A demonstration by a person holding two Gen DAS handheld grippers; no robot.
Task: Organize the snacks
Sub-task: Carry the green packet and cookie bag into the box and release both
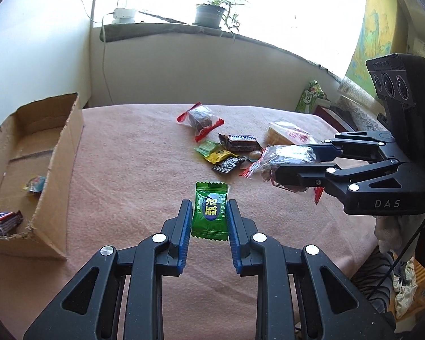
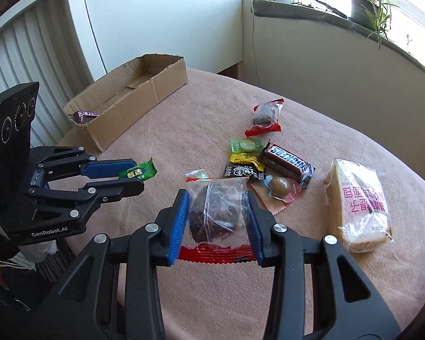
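At six o'clock, left claw [image 1: 209, 212] pinching a glossy green candy packet [image 1: 210, 211]; right claw [image 2: 216, 212] clamped on crinkly clear-wrapped dark cake [image 2: 215, 212] above pink fuzzy bench [image 2: 212, 104].

- The cardboard box [image 1: 42, 153] sat on the table [image 1: 133, 153] at nine o'clock.
- The snack pile [image 1: 229, 150] lay at one o'clock.
- A chocolate bar [image 1: 2, 221] lay in the box.

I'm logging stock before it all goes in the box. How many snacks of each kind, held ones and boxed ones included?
Snickers bars: 2
Dark cakes in clear wrap: 2
Small candies: 6
Bread: 1
Total: 11
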